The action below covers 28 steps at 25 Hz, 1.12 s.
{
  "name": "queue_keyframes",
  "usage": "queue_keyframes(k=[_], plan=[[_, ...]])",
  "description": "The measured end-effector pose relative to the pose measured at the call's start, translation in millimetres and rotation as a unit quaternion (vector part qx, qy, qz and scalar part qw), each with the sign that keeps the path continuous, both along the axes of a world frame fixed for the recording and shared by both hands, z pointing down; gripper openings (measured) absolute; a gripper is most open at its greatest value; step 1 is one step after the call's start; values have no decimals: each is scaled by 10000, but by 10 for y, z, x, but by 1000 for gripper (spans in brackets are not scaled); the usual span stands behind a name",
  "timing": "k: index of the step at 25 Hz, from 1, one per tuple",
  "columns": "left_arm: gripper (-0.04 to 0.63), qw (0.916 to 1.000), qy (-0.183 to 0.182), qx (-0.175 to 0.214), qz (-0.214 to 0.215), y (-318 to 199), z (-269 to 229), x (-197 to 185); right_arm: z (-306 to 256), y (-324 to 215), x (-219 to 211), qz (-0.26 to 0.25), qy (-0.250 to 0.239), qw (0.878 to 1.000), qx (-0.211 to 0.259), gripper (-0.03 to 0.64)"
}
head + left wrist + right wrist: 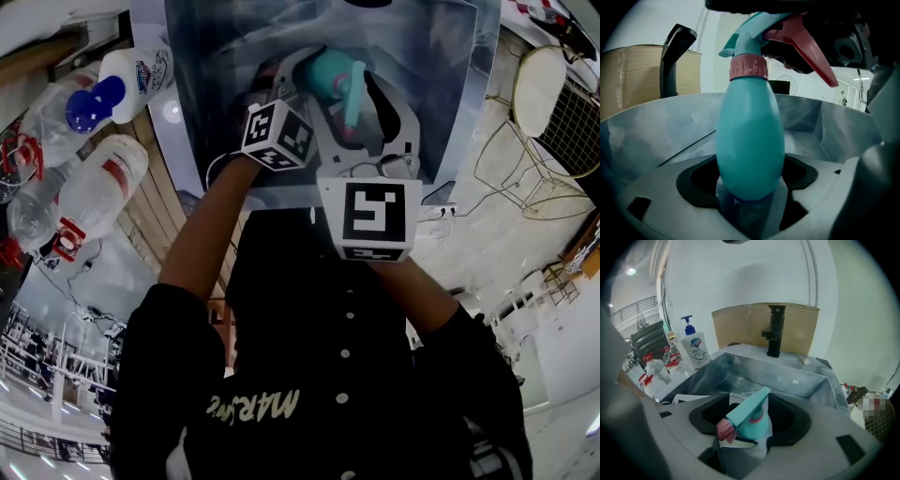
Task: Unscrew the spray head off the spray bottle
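A teal spray bottle [750, 140] stands upright over a steel sink [797, 373]. Its teal spray head [746, 414] has a pink trigger [806, 47] and a pink collar [748, 67]. My left gripper [750, 204] is shut on the bottle's lower body. My right gripper [743, 441] comes from above with the spray head between its jaws, and the pads seem to touch its sides. In the head view both grippers meet over the bottle [330, 70], the left gripper [298, 80] beside the right gripper [361, 103]. The bottle's base is hidden.
A black tap [774, 331] rises at the sink's far rim before a cardboard sheet [740, 324]. A white soap pump bottle [127, 80] and several clear plastic bottles [94, 187] stand on the counter left of the sink [450, 94].
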<state>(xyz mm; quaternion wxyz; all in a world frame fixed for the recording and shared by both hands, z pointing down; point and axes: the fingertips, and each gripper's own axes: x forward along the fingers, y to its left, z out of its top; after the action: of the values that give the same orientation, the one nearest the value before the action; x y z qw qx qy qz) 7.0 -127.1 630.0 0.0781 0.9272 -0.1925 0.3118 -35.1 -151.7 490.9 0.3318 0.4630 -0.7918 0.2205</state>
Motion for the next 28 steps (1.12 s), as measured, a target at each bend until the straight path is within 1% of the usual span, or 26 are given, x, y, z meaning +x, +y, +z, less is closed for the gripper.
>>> queue_keyframes(k=[2, 3, 4, 6, 8, 9, 10, 11, 12, 13, 14, 15, 16, 17, 18, 19, 20, 21, 22, 23, 24, 25, 26, 27, 28], plan=[[399, 10000, 64, 0, -11, -17, -25, 14, -1, -13, 28, -120, 105, 9997, 189, 250], [399, 10000, 68, 5, 10, -21, -24, 12, -2, -18, 36, -215, 144, 9992, 291, 221], [399, 10000, 63, 13, 44, -22, -21, 4, -4, -23, 39, -307, 122, 9987, 389, 117], [399, 9999, 64, 16, 119, -16, -19, -5, -17, -28, 27, -524, -164, 9972, 501, 114], [399, 9998, 94, -4, 187, -15, -25, 0, -36, -35, 10, -929, -520, 9931, 488, 111], [399, 9997, 108, -17, 221, -18, -27, -4, -46, -38, -9, -1227, -703, 9888, 473, 108], [399, 9996, 120, -28, 258, -20, -27, -12, -54, -35, -34, -1617, -876, 9818, 465, 106], [399, 9994, 134, -34, 302, -20, -25, -17, -60, -17, -57, -2135, -996, 9707, 470, 106], [399, 9992, 148, -31, 361, -13, -24, -15, -62, 24, -71, -2790, -1031, 9535, 495, 106], [399, 9989, 160, -14, 437, -1, -24, -8, -57, 87, -72, -3536, -985, 9285, 554, 106], [399, 9985, 169, 10, 528, 14, -24, 1, -48, 161, -60, -4282, -899, 8968, 659, 106], [399, 9979, 178, 31, 616, 29, -25, 10, -40, 228, -40, -4936, -826, 8621, 800, 106], [399, 9975, 190, 43, 683, 39, -25, 20, -37, 273, -19, -5438, -792, 8303, 929, 107], [399, 9972, 205, 41, 719, 42, -25, 27, -38, 290, -3, -5768, -791, 8069, 993, 109], [399, 9971, 219, 27, 730, 40, -24, 33, -41, 286, 3, -5954, -804, 7932, 989, 107], [399, 9971, 227, 18, 732, 36, -22, 36, -44, 277, 0, -6040, -824, 7870, 953, 107], [399, 9971, 227, 16, 733, 34, -19, 37, -44, 271, -6, -6050, -853, 7864, 913, 107], [399, 9971, 220, 17, 733, 34, -14, 36, -37, 265, -9, -5980, -893, 7918, 864, 109], [399, 9971, 214, 17, 729, 35, -9, 35, -23, 252, 0, -5821, -935, 8038, 795, 110], [399, 9972, 211, 14, 721, 38, -6, 36, -11, 222, 26, -5576, -962, 8212, 733, 128], [399, 9973, 210, 11, 708, 39, -7, 38, -20, 170, 71, -5250, -981, 8423, 730, 195], [399, 9974, 207, 8, 692, 37, -12, 40, -73, 95, 131, -4809, -1054, 8665, 822, 238], [398, 9975, 204, 4, 672, 33, -19, 41, -182, 7, 200, -4192, -1254, 8934, 1015, 249], [399, 9977, 203, -1, 650, 29, -25, 42, -326, -73, 276, -3418, -1538, 9184, 1268, 260], [399, 9978, 202, -5, 631, 28, -29, 43, -458, -113, 366, -2622, -1763, 9369, 1496, 278]])
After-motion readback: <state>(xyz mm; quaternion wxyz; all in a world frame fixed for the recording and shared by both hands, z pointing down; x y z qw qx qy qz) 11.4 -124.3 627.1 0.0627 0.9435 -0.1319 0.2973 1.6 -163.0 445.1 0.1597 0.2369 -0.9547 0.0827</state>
